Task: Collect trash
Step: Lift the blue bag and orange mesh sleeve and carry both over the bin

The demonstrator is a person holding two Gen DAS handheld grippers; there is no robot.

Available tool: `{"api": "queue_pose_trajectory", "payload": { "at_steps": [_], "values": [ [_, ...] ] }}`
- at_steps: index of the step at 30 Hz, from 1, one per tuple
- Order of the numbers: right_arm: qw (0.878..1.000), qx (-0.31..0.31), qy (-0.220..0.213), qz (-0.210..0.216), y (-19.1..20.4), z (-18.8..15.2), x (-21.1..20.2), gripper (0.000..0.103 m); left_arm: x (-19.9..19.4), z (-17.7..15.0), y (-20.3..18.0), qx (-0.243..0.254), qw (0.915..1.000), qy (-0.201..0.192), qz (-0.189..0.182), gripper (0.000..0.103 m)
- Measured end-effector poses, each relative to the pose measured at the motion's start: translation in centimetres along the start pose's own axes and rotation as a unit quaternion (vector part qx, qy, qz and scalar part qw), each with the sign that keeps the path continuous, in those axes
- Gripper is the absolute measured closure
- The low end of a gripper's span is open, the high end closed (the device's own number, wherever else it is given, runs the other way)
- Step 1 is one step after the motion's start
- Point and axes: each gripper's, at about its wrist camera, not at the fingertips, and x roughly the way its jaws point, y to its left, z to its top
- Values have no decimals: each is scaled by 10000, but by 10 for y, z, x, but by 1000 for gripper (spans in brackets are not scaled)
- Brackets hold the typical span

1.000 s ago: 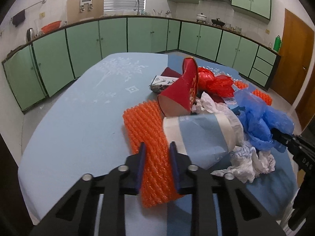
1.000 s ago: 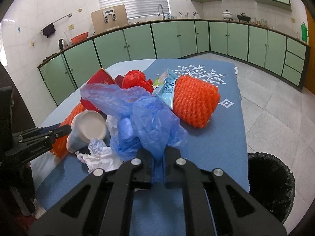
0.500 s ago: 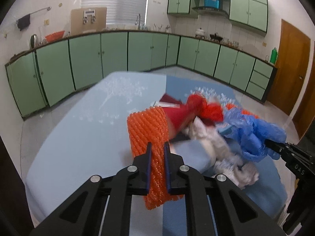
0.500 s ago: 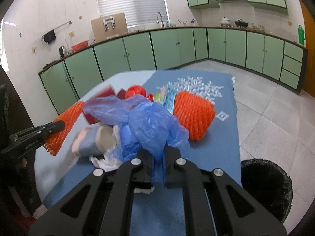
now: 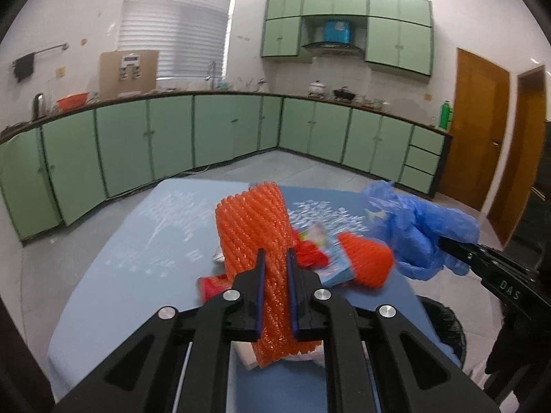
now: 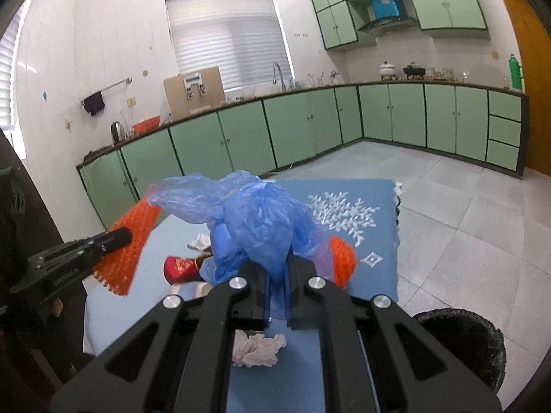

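The blue tabletop (image 6: 375,268) carries the remaining trash, and a black bin (image 6: 465,340) stands on the floor beside it. The left tool (image 5: 274,296) is closed on an orange foam net (image 5: 255,234), held above the tabletop. The right tool (image 6: 278,296) is closed on a blue plastic bag (image 6: 255,216), also lifted. A crumpled tissue (image 6: 256,349) lies below it.

Desk (image 6: 378,275) has a blue cloth with white tree print. On it: crumpled tissue (image 6: 257,344), orange foam net (image 5: 365,263), red pouch (image 6: 180,268), snack wrappers (image 5: 330,268).
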Motion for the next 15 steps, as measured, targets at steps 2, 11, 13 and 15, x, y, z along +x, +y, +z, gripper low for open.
{"api": "queue_pose_trajectory", "payload": {
  "at_steps": [2, 11, 13, 15],
  "values": [
    [9999, 50, -109, -70, -5, 4, -10, 98, -1, 2, -9, 79, 9999, -38, -141, 92],
    [9962, 276, -324, -756, -46, 3, -51, 98, 15, 5, -71, 476, 9945, 18, -935, 92],
    [9944, 341, -338, -941, -56, 0, -60, 98, 21, 6, -86, 552, 9923, 40, -1110, 92],
    [9919, 396, -353, -1156, -68, -3, -69, 98, 28, 9, -101, 632, 9897, 54, -1285, 92]
  ]
}}
